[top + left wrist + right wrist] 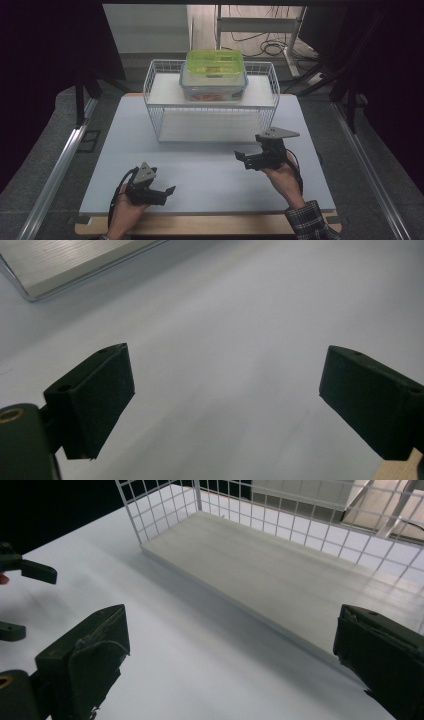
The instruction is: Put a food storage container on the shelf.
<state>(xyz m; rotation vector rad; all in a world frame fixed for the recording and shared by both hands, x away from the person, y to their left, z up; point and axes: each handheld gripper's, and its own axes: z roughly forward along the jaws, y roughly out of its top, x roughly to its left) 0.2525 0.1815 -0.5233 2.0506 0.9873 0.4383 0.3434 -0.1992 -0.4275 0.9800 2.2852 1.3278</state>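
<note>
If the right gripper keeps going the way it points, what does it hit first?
Probably the pale lower board of the white wire shelf rack; the right gripper, jaws open, has bare white tabletop before it.

I've got the rack point(210, 102) as my landmark, sitting at the far middle of the table point(210, 185). On the rack's top shelf: a box point(213, 82), w/ a 2nd box point(215, 62) stacked on it, both a bit right of centre. Lower shelf point(280, 580) sits under that. My left gripper point(167, 192) is near-left of the rack, well apart from it; right gripper point(242, 159) is just before the rack's front right corner, not touching.
</note>
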